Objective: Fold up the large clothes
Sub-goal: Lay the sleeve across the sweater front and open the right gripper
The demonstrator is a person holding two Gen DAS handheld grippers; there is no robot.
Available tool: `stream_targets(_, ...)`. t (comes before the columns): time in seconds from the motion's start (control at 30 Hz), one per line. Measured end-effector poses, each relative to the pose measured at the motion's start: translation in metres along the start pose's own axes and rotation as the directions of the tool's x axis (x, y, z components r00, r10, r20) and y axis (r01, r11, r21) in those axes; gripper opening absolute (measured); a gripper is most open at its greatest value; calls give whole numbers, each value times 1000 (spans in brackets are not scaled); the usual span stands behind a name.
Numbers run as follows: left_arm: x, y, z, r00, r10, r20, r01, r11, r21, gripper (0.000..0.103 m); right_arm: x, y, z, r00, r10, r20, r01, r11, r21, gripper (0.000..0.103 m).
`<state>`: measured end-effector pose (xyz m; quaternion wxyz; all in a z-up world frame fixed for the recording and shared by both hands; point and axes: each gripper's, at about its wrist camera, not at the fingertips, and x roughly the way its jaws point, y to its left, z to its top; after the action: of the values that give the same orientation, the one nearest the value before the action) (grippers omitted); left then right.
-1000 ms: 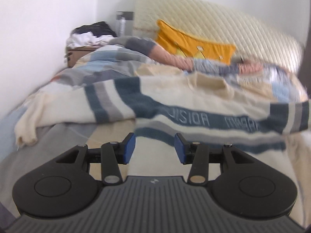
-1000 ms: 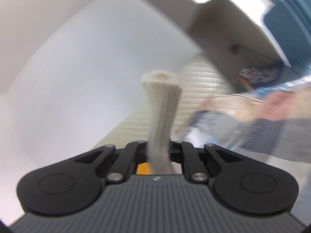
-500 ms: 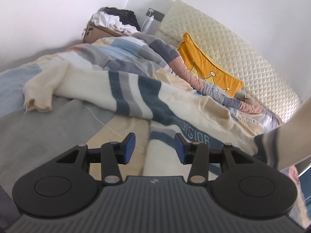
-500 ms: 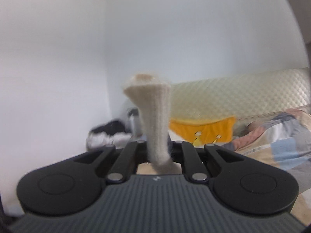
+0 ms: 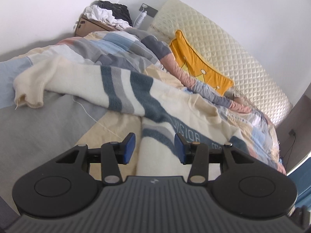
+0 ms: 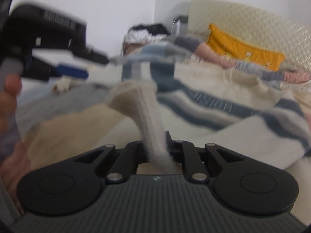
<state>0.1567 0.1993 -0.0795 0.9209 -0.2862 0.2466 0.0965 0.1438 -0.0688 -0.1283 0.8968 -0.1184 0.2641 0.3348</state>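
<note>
A cream sweater [image 5: 120, 89] with blue and grey stripes lies spread on the bed, one sleeve cuff [image 5: 29, 97] trailing at the left. My left gripper [image 5: 154, 141] hovers low over the sweater's near part, blue pads open, with a cream fold lying between them untouched. In the right wrist view my right gripper [image 6: 157, 147] is shut on the other sleeve's ribbed cuff [image 6: 134, 97], which sticks up out of the jaws over the sweater [image 6: 213, 89]. The left gripper [image 6: 91, 66] shows blurred at the upper left there, held by a hand [image 6: 9, 101].
A patchwork duvet [image 5: 116, 44] is bunched behind the sweater. A yellow pillow [image 5: 200, 66] leans on the quilted headboard [image 5: 223, 38]. A cardboard box [image 5: 87, 25] piled with clothes stands in the far corner. Grey sheet [image 5: 38, 132] lies at the near left.
My right gripper swung down from facing the wall to low over the bed, still carrying the cuff. The left gripper rolled and shifted a little over the sweater.
</note>
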Motion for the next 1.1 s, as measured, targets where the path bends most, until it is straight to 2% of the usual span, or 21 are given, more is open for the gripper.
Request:
stream_targets(0.07,4,-3,-3,1000,-11,-13,11,1000,17,50,-6,14,-5,1000,10,-28,-10,1000,-22,13)
stream_targets(0.13,6,-5,-6,1000,-13,-19,14,999,32,50,-17,14,1,1000,7,-27,-8,1000,-24,18)
stream_targets(0.2,10,-5,-8,999,-19,-35,20,999,27,50,-23,5,5,999,34,-26,-33,999,10,49)
stream_targets(0.27,12,-7,-9,999,-20,-45,21,999,31,50,-33,-1,5,998,64,-28,-63,998,31,66)
stream_targets(0.37,8,-16,-14,999,-19,-44,22,997,76,50,-51,-8,1,994,102,-36,-101,995,26,67)
stream_targets(0.5,5,-30,-23,998,-37,-54,44,990,135,50,-71,-27,-4,995,90,-33,-88,995,45,67)
stream_targets(0.6,7,-37,-28,997,-40,-68,50,988,149,49,-91,-38,-8,996,88,21,-89,995,48,67)
stream_targets(0.7,9,-44,-33,994,-49,-95,63,986,154,49,-98,-49,-11,996,75,38,-78,992,98,67)
stream_targets(0.8,10,-52,-41,992,-50,-116,71,980,186,49,-91,-60,-11,998,46,35,-50,988,144,67)
stream_targets(0.93,18,-65,-55,986,-33,-161,73,967,245,49,-66,-73,-11,1000,-19,-11,21,982,189,66)
stream_targets(1.03,29,-72,-66,982,-8,-189,64,955,290,49,-49,-88,-14,999,-25,-26,31,967,254,66)
stream_targets(1.1,36,-76,-72,979,11,-205,57,946,319,49,-41,-95,-16,999,-28,-41,38,961,274,55)
